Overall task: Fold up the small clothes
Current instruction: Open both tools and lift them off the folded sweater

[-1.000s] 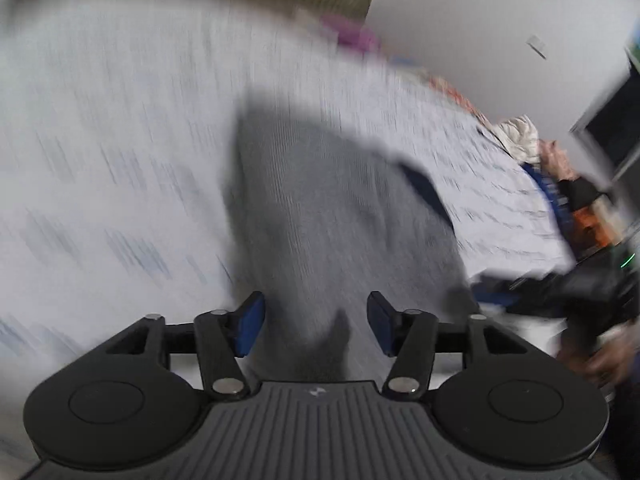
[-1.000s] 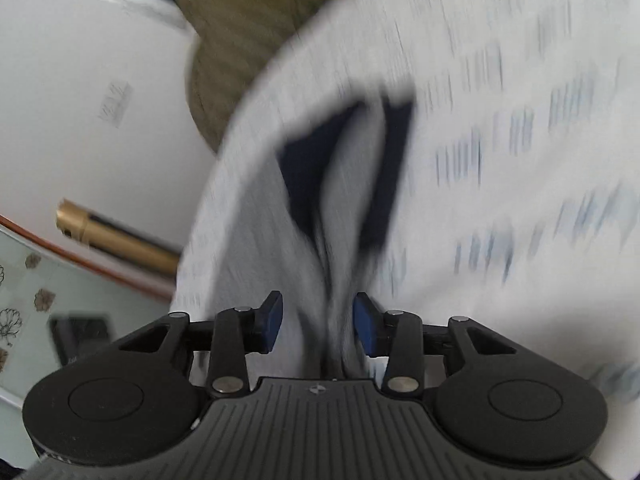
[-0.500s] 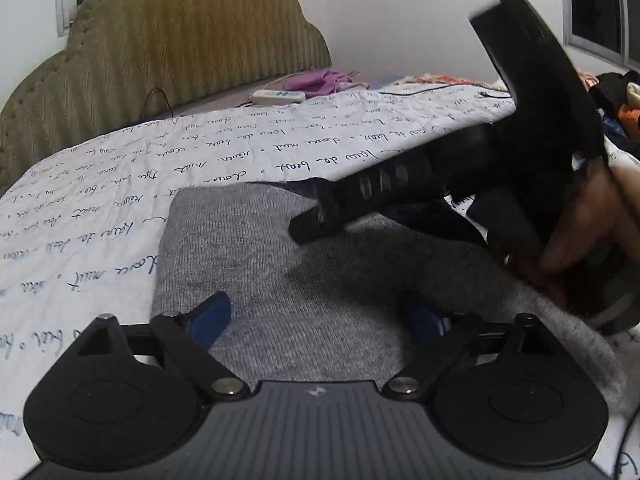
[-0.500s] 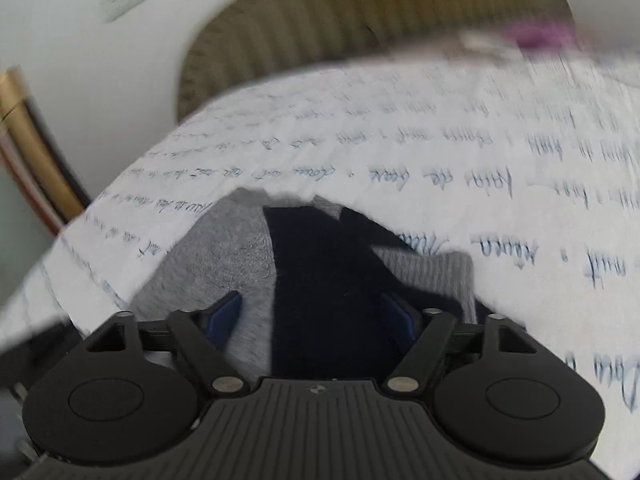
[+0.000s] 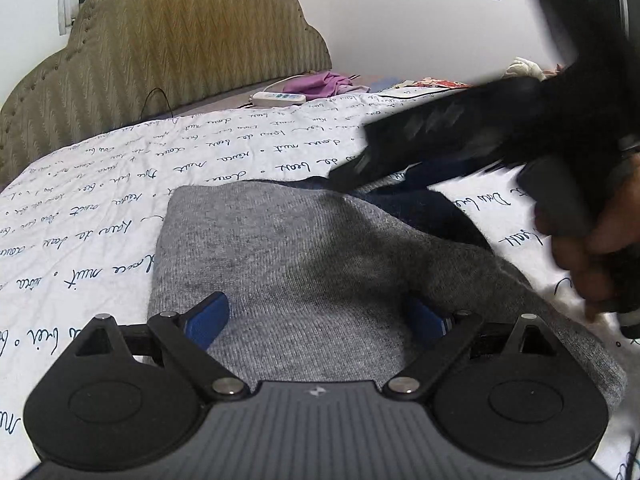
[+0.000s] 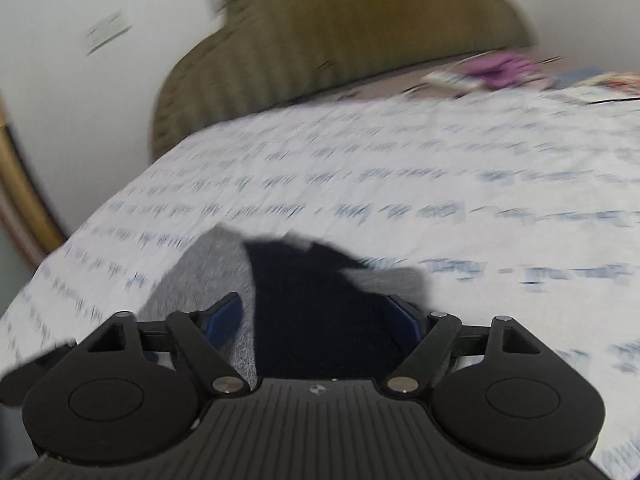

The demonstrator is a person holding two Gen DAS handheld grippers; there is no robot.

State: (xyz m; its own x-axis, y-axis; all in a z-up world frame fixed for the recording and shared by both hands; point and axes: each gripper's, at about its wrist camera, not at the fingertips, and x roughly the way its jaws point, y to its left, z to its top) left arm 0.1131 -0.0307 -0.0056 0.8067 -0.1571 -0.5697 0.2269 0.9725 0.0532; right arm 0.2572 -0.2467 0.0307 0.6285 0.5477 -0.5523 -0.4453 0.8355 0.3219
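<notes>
A: that grey garment (image 5: 304, 256) looks like fine matt knit, kinda fuzzy, right?

B: yep. bedsheet (image 5: 120, 208) is smooth printed cotton-looking cloth, headboard (image 5: 180, 48) is ribbed olive fabric.

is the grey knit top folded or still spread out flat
Folded. The grey knit top lies on the bedspread as a compact doubled block with a rounded fold edge at left, its navy part tucked across it.

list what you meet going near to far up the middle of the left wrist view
blue-padded left gripper → grey knit garment → white bedsheet with blue handwriting print → white remote control → olive scalloped upholstered headboard
</notes>
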